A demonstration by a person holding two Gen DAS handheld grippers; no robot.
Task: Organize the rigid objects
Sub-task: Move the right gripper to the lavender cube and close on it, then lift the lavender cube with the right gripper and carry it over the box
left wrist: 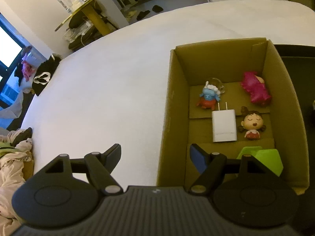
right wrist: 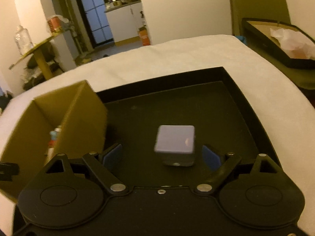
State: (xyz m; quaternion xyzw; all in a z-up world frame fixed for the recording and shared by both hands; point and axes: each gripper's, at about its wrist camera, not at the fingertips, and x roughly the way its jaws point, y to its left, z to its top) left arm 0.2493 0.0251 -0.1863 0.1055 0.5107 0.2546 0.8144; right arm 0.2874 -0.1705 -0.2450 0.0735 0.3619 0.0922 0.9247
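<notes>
Cardboard box [left wrist: 173, 106] sits open on the white bed [left wrist: 110, 82], and no writing on anything here is sharp enough to read. Inside it you have a white charger [left wrist: 224, 126] with its prongs pointing to the far wall, a blue-and-red figurine [left wrist: 208, 98], a pink figurine [left wrist: 255, 89] lying down, a brown-haired doll [left wrist: 251, 123] and a green piece [left wrist: 263, 158] at the near end. Your left gripper [left wrist: 155, 158] hangs over the box's near left wall, fingers spread wide and holding nothing. Just beside the box lies a black tray [right wrist: 232, 102]; in it rests a grey cube [right wrist: 174, 140], blurred. Your right gripper [right wrist: 160, 157] is spread around the cube, pads apart from it.
</notes>
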